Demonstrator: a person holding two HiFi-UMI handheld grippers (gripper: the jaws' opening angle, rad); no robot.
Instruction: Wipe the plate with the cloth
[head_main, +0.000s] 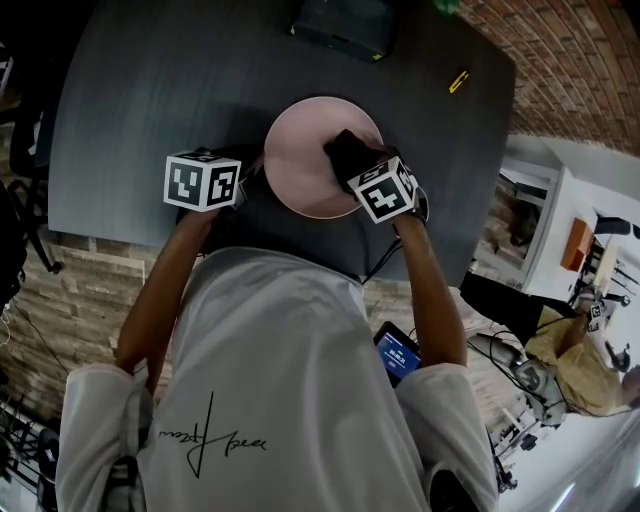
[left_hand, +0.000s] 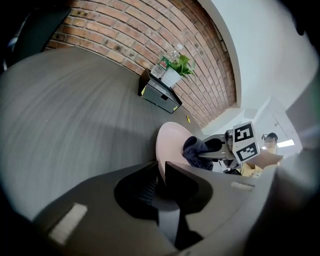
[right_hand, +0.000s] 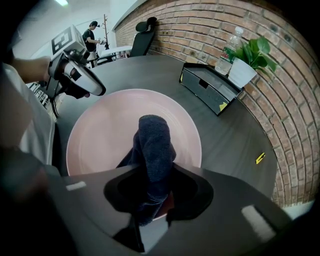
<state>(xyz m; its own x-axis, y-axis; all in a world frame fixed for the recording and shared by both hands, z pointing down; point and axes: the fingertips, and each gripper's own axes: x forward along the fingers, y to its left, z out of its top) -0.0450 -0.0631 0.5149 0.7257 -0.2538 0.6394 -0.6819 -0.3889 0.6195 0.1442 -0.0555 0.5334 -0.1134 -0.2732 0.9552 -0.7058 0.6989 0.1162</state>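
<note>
Right gripper view: right claw (right_hand: 152, 195) tight on half-hidden cloth (right_hand: 152, 145); left claw (left_hand: 162, 172) clamped on plate rim (left_hand: 160, 147).

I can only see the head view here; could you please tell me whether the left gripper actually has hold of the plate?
Observer: Yes, in its own view the left gripper has its jaws shut on the plate rim.
Operator: Thank you. And the right one?
Observer: The right gripper is shut on the dark cloth, whose end lies against the plate's face.
Operator: Anything beyond the plate?
Observer: A clear bottle stands beyond the black box, beside a potted plant.
</note>
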